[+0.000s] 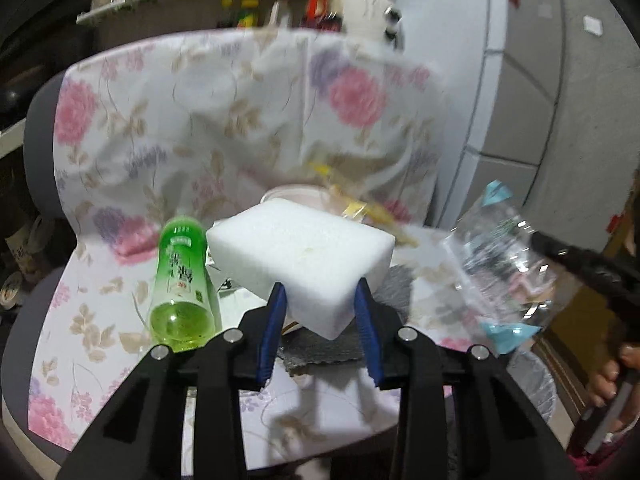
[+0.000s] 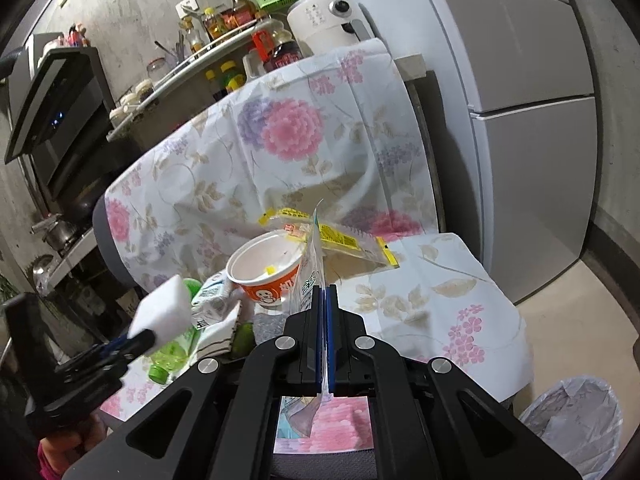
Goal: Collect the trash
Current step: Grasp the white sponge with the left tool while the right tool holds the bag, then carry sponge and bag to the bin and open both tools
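My left gripper (image 1: pixel 320 292) is shut on a white foam block (image 1: pixel 300 252) and holds it above the chair seat; the block also shows at the left of the right wrist view (image 2: pixel 162 312). My right gripper (image 2: pixel 325 292) is shut on a clear plastic wrapper (image 2: pixel 314 264) with blue ends, which also shows in the left wrist view (image 1: pixel 500 268). On the flower-cloth chair (image 2: pixel 440 292) lie a green bottle (image 1: pixel 184 288), an orange noodle cup (image 2: pixel 266 276), a yellow-edged wrapper (image 2: pixel 344 240) and a small carton (image 2: pixel 210 294).
A bin lined with a white bag (image 2: pixel 576 416) stands on the floor at the lower right of the chair. A grey fridge (image 2: pixel 520 120) is to the right. A shelf with bottles and jars (image 2: pixel 216 40) and a stove lie behind.
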`<state>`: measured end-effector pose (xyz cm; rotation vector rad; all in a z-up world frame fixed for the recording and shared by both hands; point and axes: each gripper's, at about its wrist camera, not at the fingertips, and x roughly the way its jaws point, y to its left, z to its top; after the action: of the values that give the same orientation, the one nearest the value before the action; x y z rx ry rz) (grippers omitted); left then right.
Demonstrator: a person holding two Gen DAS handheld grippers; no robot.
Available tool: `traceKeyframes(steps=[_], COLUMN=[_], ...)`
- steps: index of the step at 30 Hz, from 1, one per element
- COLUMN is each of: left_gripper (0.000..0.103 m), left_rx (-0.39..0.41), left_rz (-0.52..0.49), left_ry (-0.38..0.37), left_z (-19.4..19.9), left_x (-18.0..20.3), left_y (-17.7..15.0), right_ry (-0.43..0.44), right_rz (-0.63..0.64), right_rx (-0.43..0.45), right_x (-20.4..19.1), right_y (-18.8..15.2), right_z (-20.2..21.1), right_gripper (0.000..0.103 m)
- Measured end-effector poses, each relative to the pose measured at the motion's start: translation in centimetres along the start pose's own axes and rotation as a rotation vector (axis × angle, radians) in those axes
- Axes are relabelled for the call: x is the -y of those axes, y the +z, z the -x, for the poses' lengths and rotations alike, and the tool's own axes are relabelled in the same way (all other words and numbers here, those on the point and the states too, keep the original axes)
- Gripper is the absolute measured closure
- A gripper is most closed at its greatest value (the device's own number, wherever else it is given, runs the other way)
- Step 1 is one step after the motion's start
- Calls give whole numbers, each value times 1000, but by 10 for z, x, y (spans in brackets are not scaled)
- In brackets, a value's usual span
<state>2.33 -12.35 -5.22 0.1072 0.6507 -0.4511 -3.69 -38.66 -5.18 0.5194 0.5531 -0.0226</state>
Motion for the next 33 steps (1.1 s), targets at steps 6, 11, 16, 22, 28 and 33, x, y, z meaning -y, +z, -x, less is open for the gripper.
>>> traceKeyframes(steps=[6,11,16,22,28,33], left_gripper=[70,69,69,68,68,68], left_rx=[68,63,25,15,-85,-155], left_rz=[-40,-88,-189,-294,-376,-405], left_ry=[-110,-223,-356,-483,-591,-653], left_z=[25,15,-6,-26,-51,-73], left_x=[33,73,133,211,277,310], left_y=[1,-10,-29,-57,-89,-106], right_ry=[-67,-176,-301,-448,-544,-590], right_rz=[-11,-21,-49,-95,-200,-265], right_rx=[38,68,94,114,79,59], right_x=[14,40,75,122,180,222], right_y=[-5,-15,-31,-61,-106,-136], right_z=[34,74,117,158,170,165], right_gripper=[101,101,101,101,101,101])
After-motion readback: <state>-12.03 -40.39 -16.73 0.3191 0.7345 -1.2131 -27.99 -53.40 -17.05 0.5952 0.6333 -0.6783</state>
